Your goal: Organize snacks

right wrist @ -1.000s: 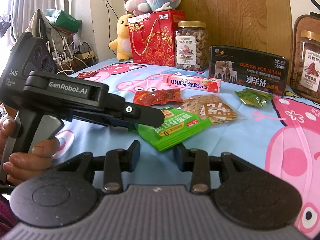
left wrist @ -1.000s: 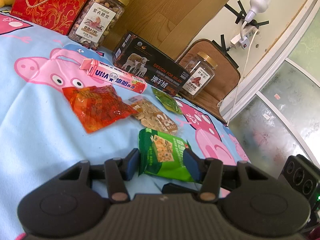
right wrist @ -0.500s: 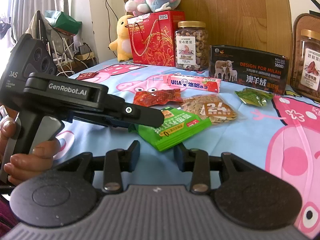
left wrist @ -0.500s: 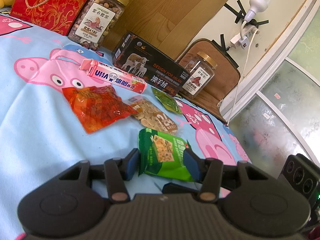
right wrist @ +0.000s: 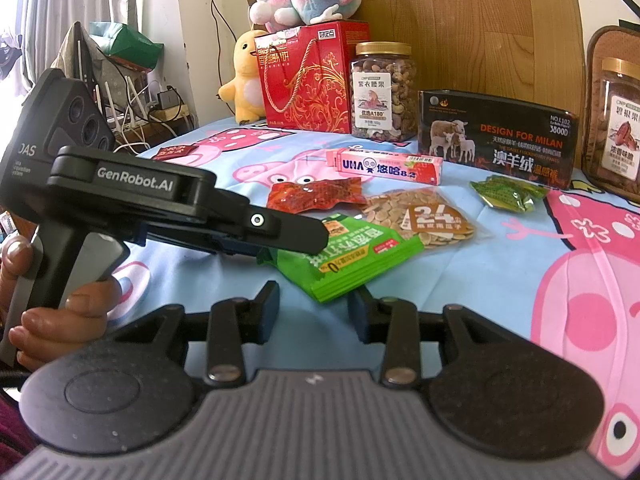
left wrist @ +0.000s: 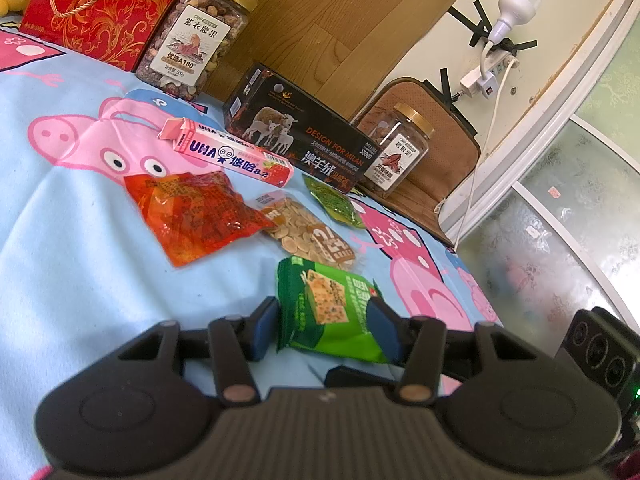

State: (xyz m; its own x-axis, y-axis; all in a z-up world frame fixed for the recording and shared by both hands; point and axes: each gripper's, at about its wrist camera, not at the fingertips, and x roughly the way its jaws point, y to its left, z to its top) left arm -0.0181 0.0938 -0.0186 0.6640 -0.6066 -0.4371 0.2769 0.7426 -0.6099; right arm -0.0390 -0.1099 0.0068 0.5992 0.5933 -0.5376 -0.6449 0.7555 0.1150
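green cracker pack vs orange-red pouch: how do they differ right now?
The green cracker pack sits between the left gripper fingers; the orange-red pouch lies free, farther off. The green pack is opaque and printed with a cracker picture; the orange-red pouch is translucent and crinkled. In the left wrist view the pouch looks wider, though scale is uncertain. Both are sealed snack packets on the pig-print sheet.

Pig-print bedsheet (left wrist: 60, 240), snack packets (left wrist: 196, 216), 2 jars (left wrist: 192, 36)
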